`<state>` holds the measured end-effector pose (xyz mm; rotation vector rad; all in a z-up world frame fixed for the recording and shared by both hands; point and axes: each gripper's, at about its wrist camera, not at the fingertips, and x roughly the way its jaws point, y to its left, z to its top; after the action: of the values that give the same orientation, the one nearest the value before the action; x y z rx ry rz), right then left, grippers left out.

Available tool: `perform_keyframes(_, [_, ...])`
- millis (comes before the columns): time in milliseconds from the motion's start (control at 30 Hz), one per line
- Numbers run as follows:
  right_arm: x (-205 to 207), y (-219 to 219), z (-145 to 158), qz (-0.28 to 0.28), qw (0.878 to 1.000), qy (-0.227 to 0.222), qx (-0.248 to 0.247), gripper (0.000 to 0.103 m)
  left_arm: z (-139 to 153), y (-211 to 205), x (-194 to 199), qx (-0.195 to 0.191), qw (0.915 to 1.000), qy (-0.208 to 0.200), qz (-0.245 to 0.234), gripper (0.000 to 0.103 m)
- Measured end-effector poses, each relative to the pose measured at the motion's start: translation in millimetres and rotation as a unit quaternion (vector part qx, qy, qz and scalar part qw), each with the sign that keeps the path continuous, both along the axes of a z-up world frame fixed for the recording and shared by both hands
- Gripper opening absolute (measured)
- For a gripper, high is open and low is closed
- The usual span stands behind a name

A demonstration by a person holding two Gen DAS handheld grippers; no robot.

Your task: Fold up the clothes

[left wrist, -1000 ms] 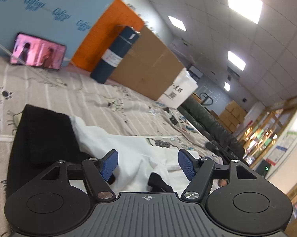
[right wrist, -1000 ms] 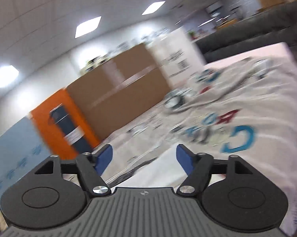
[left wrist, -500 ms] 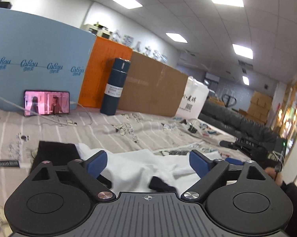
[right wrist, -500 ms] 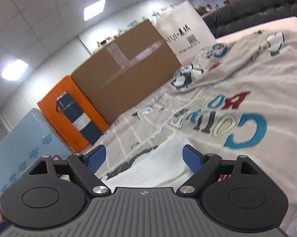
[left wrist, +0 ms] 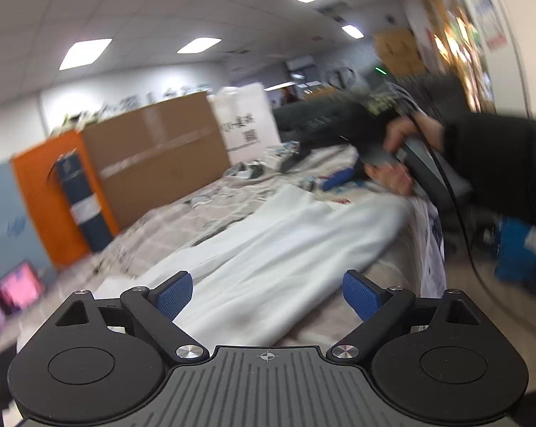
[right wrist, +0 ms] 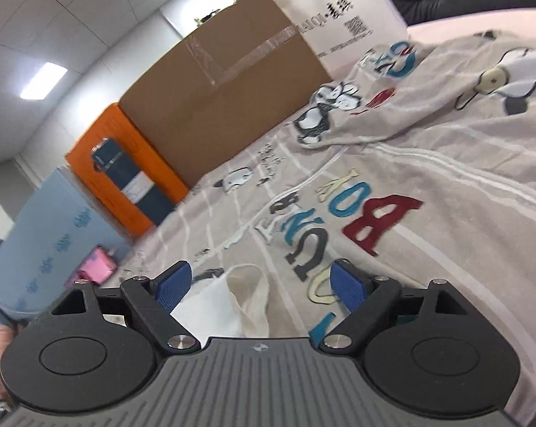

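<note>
Left gripper (left wrist: 268, 293): blue-padded fingers spread wide, nothing between them; it hangs just above the near end of the garment.

Right gripper (right wrist: 259, 284): fingers likewise wide apart, clasping nothing; a folded corner of white cloth lies beneath the gap, nearer its left finger. Whether a pad touches the cloth cannot be told.

White fabric garment (left wrist: 278, 249): lies stretched in a long band across the grey printed bedsheet (right wrist: 428, 192), running from the left gripper toward the far right edge of the surface. In the right wrist view only its corner (right wrist: 228, 302) shows, with a loose fold standing up.

Person's hand (left wrist: 406, 142): at the far end of the garment, gripping the handle of the other tool; dark sleeve behind it. View blurred.

Along the far edge of the surface, left to right:
- orange panel (left wrist: 43, 195)
- dark blue cylindrical flask (left wrist: 82, 203), upright against the orange panel
- brown cardboard box (left wrist: 161, 153), taped
- white bag with black lettering (left wrist: 246, 124)

Phone with pink screen (left wrist: 15, 290): near the left edge.
</note>
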<state>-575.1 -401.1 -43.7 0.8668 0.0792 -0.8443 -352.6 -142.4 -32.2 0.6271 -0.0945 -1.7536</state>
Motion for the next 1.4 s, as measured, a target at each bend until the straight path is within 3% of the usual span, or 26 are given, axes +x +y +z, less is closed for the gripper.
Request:
perform_keyframes(100, [8, -11, 0, 0.049, 0.999, -0.015, 0.001, 0.081, -8, -4, -25, -0.011, 0.998, -0.062, -0.007, 0.094])
perform_keyframes(200, [19, -22, 0, 0.096, 0.995, -0.014, 0.006, 0.08, -13, -11, -43, -0.01, 0.9958, -0.088, -0.023, 0.094])
perform_keyframes(300, [32, -27, -1, 0.121, 0.992, 0.025, -0.007, 0.066, -15, -20, -60, -0.015, 0.9941, -0.101, -0.036, 0.094])
perform_keyframes(367, [36, -25, -3, 0.141, 0.989, 0.035, -0.025, 0.06, -16, -26, -71, -0.019, 0.9928, -0.11, -0.044, 0.094])
perform_keyframes(467, [38, -21, -4, 0.154, 0.986, 0.048, -0.041, 0.044, -18, -36, -88, -0.023, 0.9902, -0.125, -0.059, 0.093])
perform_keyframes(500, [39, -20, -4, 0.161, 0.985, 0.052, -0.045, 0.033, -19, -39, -94, -0.02, 0.9884, -0.133, -0.071, 0.089])
perform_keyframes(533, [40, -18, -3, 0.167, 0.983, 0.061, -0.052, 0.026, -18, -40, -96, -0.02, 0.9883, -0.13, -0.077, 0.073])
perform_keyframes(567, [41, -15, -3, 0.171, 0.981, 0.073, -0.063, 0.023, -17, -40, -95, -0.021, 0.9891, -0.123, -0.078, 0.062])
perform_keyframes(600, [42, -11, -2, 0.174, 0.978, 0.084, -0.075, 0.018, -15, -39, -94, -0.022, 0.9899, -0.115, -0.079, 0.036])
perform_keyframes(633, [44, -8, 0, 0.177, 0.976, 0.096, -0.087, 0.015, -14, -39, -93, -0.024, 0.9906, -0.108, -0.08, 0.018])
perform_keyframes(733, [43, -1, 6, 0.177, 0.972, 0.107, -0.111, 0.012, -9, -38, -90, -0.028, 0.9925, -0.086, -0.083, 0.007])
perform_keyframes(867, [44, 7, 20, 0.166, 0.972, 0.104, -0.132, 0.01, -1, -33, -82, -0.039, 0.9945, -0.053, -0.082, 0.007])
perform_keyframes(1100, [71, 33, 67, 0.121, 0.977, 0.063, -0.163, 0.01, 26, 10, -20, -0.099, 0.9943, 0.037, -0.015, 0.006])
perform_keyframes(1267, [121, 52, 105, 0.116, 0.977, 0.043, -0.176, 0.008, 47, 44, 23, -0.148, 0.9845, 0.081, 0.047, 0.006])
perform_keyframes(1400, [176, 69, 128, 0.141, 0.971, 0.034, -0.188, 0.006, 60, 63, 71, -0.179, 0.9717, 0.113, 0.104, 0.006])
